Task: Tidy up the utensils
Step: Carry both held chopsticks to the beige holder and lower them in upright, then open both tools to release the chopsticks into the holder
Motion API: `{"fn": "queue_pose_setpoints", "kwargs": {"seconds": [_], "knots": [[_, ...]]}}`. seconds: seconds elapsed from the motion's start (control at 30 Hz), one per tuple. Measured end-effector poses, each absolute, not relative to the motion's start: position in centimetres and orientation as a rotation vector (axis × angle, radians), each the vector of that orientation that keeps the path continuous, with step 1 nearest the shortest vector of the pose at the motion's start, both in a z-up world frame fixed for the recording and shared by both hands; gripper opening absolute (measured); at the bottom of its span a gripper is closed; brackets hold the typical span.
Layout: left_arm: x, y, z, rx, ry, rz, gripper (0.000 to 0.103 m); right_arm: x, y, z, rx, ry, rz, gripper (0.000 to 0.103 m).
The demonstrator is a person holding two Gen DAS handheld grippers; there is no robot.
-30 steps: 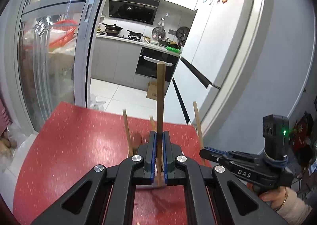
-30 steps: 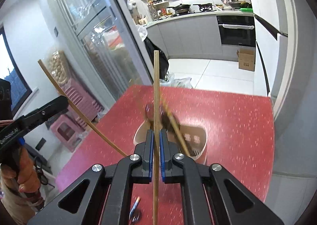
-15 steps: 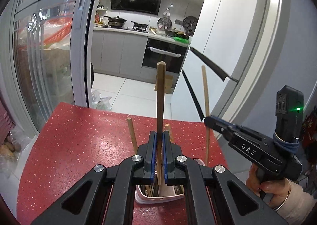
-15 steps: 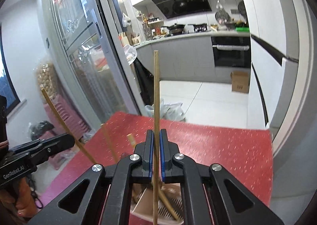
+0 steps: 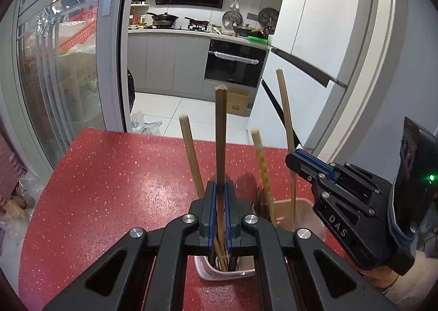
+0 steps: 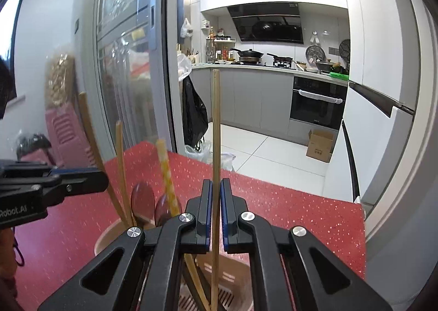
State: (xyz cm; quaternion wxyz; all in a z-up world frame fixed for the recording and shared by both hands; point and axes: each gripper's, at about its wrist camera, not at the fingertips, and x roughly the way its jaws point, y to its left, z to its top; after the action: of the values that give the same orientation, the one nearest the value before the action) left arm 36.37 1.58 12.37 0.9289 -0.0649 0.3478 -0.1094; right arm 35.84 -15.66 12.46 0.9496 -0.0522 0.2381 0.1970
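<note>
Two chopsticks are still held: a dark chopstick [image 5: 220, 147] is clamped upright in the left gripper [image 5: 219, 212], a pale chopstick [image 6: 216, 147] in the right gripper [image 6: 216, 215]. Both are positioned over the utensil holder [image 5: 309, 209] on the red table [image 5: 109, 188], where several utensils already stand. Release remains outstanding.

the table [image 5: 115, 188] is a glossy red surface flecked with pale speckles. on it, the holder [image 5: 309, 218] looks like smooth, matt pinkish plastic. in the holder stand matt wooden sticks; the dark chopstick [image 5: 220, 130] is a deeper brown than the pale chopstick [image 6: 216, 130]. beyond the table, the fridge [image 5: 323, 23] is glossy white, the floor [image 5: 175, 108] pale glossy tile, and the box [image 6: 320, 145] plain cardboard.
</note>
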Motion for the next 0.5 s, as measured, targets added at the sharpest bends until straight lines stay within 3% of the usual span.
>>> {"fn": "queue_pose_setpoints", "kwargs": {"seconds": [0.5], "knots": [[34.2,1.5,10.1,-0.074,0.751,-0.17,0.034,33.5,-15.6,10.2,-0.171,0.546,0.426,0.007]]}}
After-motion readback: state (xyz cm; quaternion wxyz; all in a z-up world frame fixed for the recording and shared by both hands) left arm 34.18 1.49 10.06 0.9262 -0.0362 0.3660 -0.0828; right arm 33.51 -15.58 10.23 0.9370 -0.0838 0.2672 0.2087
